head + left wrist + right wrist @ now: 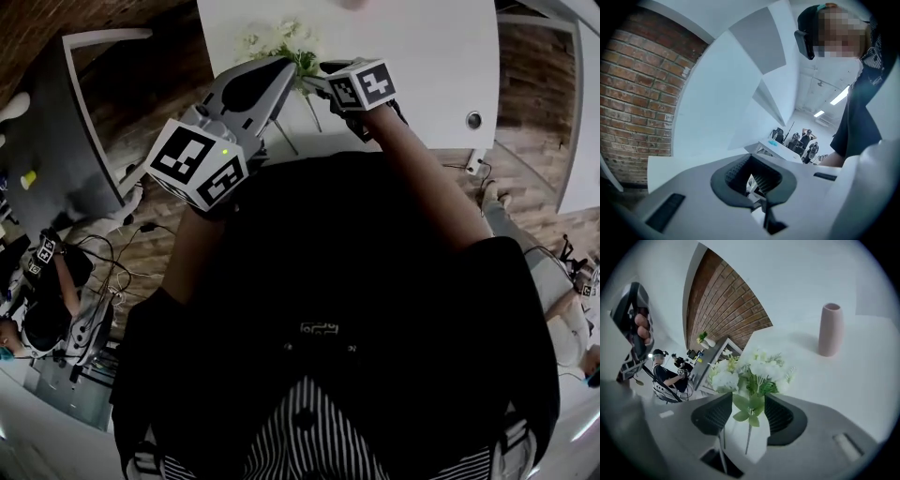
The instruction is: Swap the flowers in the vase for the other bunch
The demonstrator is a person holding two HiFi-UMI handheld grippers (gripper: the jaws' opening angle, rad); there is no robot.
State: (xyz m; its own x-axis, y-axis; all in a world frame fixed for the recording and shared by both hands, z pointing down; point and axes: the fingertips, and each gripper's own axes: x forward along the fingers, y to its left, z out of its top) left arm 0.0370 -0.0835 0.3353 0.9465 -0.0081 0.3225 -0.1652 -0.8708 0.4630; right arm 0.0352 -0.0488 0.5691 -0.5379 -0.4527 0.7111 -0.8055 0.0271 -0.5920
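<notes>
White flowers, stem ends hidden

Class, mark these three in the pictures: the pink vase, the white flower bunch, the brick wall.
pink vase (830,329): right gripper view, middle of its body.
white flower bunch (761,366): right gripper view, on the white blooms.
brick wall (726,301): right gripper view, middle of the brickwork.
</notes>
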